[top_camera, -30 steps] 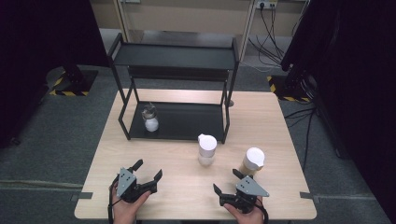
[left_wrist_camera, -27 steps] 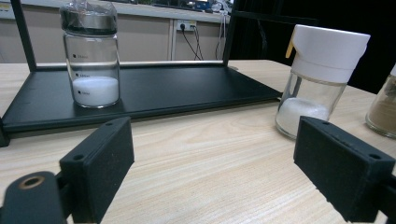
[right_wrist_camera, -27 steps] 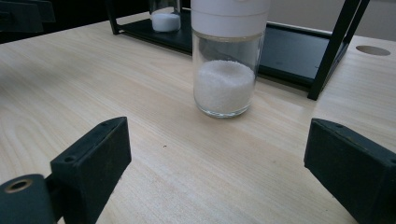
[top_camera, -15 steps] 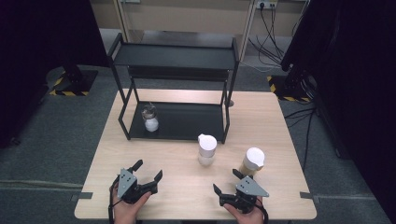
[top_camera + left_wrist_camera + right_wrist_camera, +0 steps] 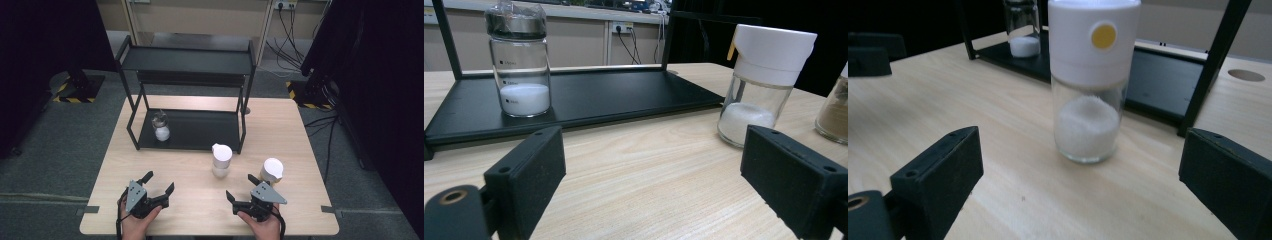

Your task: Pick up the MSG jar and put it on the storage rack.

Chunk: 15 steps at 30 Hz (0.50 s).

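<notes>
Both my tongs, left (image 5: pixel 161 183) and right (image 5: pixel 241 188), are spread, right just widened; white-capped jar (image 5: pixel 221 160) stands ahead, bare bench (image 5: pixel 195 200) between.

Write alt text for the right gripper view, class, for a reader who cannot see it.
A white-capped glass shaker of white granules stands on the wooden table, ahead of the right gripper, whose black jaws are open and apart from it. Behind stands a black rack holding another jar.

Jar (image 5: pixel 519 60) markings blurred (no readable text).
</notes>
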Each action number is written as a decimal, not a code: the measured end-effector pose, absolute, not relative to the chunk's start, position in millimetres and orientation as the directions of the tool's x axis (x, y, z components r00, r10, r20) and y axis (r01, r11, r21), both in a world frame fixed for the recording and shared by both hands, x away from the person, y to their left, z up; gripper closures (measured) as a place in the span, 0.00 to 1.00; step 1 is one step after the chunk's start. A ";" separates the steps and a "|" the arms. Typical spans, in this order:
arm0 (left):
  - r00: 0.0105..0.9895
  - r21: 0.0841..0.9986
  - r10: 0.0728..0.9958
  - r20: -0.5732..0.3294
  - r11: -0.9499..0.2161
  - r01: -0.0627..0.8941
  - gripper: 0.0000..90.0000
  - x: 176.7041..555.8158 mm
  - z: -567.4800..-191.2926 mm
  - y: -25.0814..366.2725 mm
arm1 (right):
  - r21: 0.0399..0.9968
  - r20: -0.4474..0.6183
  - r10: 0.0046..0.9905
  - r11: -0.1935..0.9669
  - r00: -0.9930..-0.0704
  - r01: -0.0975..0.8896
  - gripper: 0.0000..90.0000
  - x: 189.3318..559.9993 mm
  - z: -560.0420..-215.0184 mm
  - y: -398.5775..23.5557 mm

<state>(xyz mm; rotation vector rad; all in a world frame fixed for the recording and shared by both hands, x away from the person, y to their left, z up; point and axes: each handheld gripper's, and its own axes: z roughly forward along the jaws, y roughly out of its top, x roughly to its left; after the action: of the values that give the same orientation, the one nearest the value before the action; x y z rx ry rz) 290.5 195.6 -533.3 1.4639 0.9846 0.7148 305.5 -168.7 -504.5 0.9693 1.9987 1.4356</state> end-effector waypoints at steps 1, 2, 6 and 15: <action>0.459 0.985 0.882 -0.104 0.027 0.171 0.12 290.4 -533.3 195.5 | 0.948 0.012 0.779 0.191 -0.627 0.256 0.05 308.8 -501.6 -165.8; 0.460 0.985 0.882 -0.102 0.025 0.170 0.12 290.3 -533.3 195.4 | 0.949 0.011 0.779 0.190 -0.626 0.253 0.05 311.7 -499.6 -163.3; 0.461 0.985 0.881 -0.101 0.025 0.169 0.12 290.2 -533.3 195.4 | 0.949 0.011 0.781 0.189 -0.624 0.252 0.05 325.3 -495.5 -154.6; 0.461 0.986 0.882 -0.101 0.026 0.167 0.12 289.9 -533.4 195.6 | 0.948 -0.007 0.782 0.202 -0.623 0.244 0.08 347.0 -493.5 -138.4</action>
<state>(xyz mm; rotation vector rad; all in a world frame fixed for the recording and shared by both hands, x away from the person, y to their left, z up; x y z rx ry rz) 289.9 195.6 -533.4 1.4635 0.9779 0.7183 347.0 -138.4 -493.5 0.9517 1.9861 1.4254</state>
